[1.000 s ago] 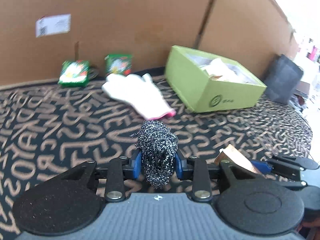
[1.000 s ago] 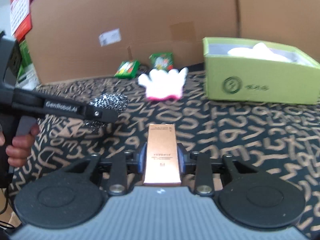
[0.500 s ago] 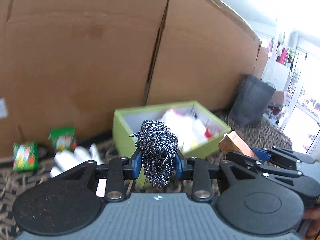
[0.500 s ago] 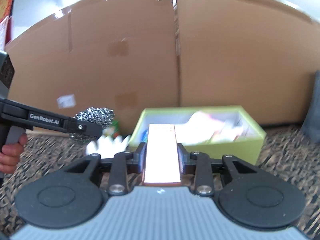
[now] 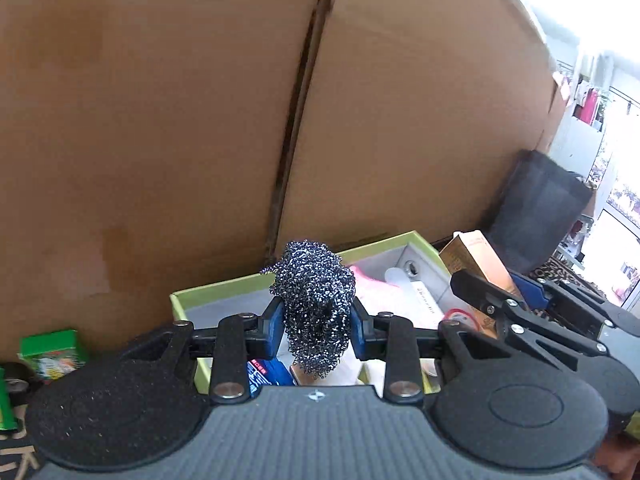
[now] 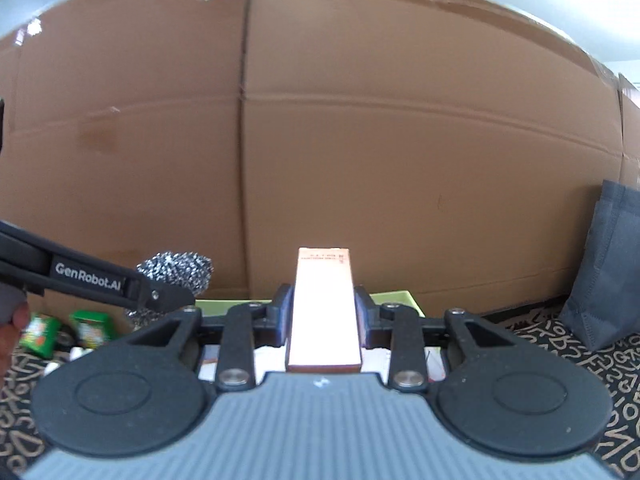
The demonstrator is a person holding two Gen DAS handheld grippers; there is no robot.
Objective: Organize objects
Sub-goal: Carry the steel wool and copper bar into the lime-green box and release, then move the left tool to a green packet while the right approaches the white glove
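Steel scourer (image 5: 316, 304) clamped in the left gripper (image 5: 316, 330), copper carton (image 6: 325, 308) in the right gripper (image 6: 324, 320), green box (image 5: 256, 286) at twelve o'clock.

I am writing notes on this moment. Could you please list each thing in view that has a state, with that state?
Left gripper: shut on the steel wool scourer.
Right gripper: shut on the copper-coloured carton.
Green box: open, already holding items.
Two green packets: lying by the cardboard wall.
Dark bag: standing upright.

My left gripper (image 5: 318, 330) is black with blue fingers (image 5: 272, 330) and silver screws. Its arm reads "GenRobot.AI" in white.
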